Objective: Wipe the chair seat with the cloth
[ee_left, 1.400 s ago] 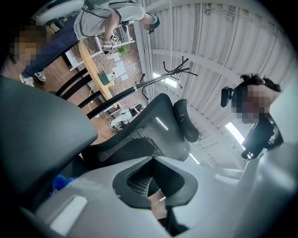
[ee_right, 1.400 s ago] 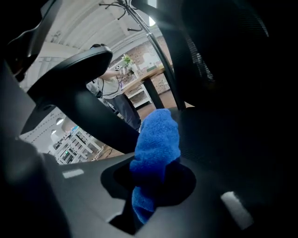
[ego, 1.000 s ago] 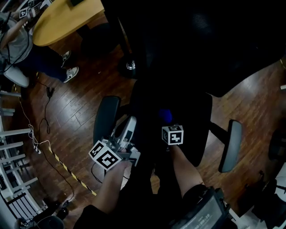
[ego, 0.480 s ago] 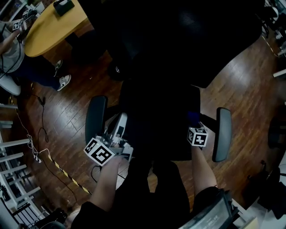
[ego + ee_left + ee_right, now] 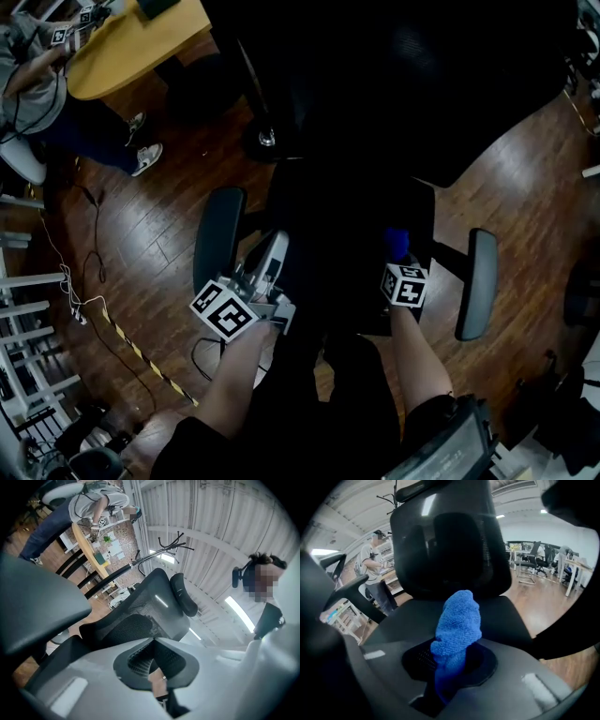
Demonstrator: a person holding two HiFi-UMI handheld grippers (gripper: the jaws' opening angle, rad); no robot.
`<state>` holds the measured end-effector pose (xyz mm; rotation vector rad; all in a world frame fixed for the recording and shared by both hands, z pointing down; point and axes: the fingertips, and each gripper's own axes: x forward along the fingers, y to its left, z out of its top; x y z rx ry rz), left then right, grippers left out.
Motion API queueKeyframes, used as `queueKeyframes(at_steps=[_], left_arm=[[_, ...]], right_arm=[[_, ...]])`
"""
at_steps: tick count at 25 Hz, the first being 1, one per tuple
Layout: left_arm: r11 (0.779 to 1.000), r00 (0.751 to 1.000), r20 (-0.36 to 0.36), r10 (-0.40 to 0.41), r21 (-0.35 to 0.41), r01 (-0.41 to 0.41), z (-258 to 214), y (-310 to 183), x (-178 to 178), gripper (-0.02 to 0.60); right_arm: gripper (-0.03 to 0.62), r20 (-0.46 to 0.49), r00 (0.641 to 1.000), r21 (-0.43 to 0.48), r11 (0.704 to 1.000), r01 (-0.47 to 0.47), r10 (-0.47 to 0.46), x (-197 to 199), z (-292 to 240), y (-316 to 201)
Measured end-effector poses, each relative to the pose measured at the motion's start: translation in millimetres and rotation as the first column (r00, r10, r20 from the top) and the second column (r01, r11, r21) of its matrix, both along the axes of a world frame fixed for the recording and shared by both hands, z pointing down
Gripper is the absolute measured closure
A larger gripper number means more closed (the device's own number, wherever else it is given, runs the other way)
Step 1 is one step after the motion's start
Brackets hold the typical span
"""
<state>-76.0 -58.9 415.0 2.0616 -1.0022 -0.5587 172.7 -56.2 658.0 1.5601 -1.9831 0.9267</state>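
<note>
A black office chair fills the middle of the head view, its seat (image 5: 342,253) between two armrests (image 5: 217,234) (image 5: 478,281). My right gripper (image 5: 397,255) is over the right part of the seat, shut on a blue cloth (image 5: 396,242). In the right gripper view the cloth (image 5: 457,620) sticks up bunched from the gripper (image 5: 452,651), with the seat (image 5: 511,616) and the mesh backrest (image 5: 450,541) beyond. My left gripper (image 5: 277,244) hangs beside the seat's left edge, near the left armrest. In the left gripper view it (image 5: 152,641) is shut, holds nothing and points up at the backrest (image 5: 154,602).
Dark wooden floor surrounds the chair. A yellow table (image 5: 141,42) with a seated person (image 5: 37,84) is at the far left. Cables (image 5: 84,281) and striped tape (image 5: 141,356) lie on the floor at left beside a white rack (image 5: 19,319). Another chair's base (image 5: 267,139) stands behind.
My right gripper has carried the cloth from the middle of the seat to its right side. The left gripper has stayed by the left armrest.
</note>
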Motion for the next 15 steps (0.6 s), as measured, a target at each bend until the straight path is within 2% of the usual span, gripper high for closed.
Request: queueKeyframes(at_steps=[2,5,9,12,15], left_arm=[[1.0,1.0,0.007,0.001,0.004,-0.001,-2.3,4.1,-2.9,0.588],[1.0,1.0,0.008,-0.005,0.005,0.005,-6.4,13.7,-9.7,0.588],[0.999,0.999,0.016,-0.034,-0.008,0.034,-1.4,16.5,-28.1,0.588],[0.999,0.999,0.028,-0.036,-0.015,0.036,5.0,15.4,-34.9,0.588],[0.999,0.999,0.034,-0.029,-0.013,0.03,8.5,16.4,-33.8,0.588]], right_arm=[[0.52,0.071,0.995,0.017,0.998,0.064,-0.065,-56.5,-8.6,-5.5],[0.52,0.174,0.97,0.024,0.986,0.167,-0.169,-141.1,-20.1,-2.2],[0.52,0.228,0.922,0.038,0.949,0.312,-0.312,-232.9,-17.9,5.0],[0.52,0.261,0.885,0.027,0.919,0.394,-0.387,-282.3,-4.2,17.7],[0.52,0.278,0.861,-0.011,0.894,0.447,-0.427,-306.9,14.8,36.8]])
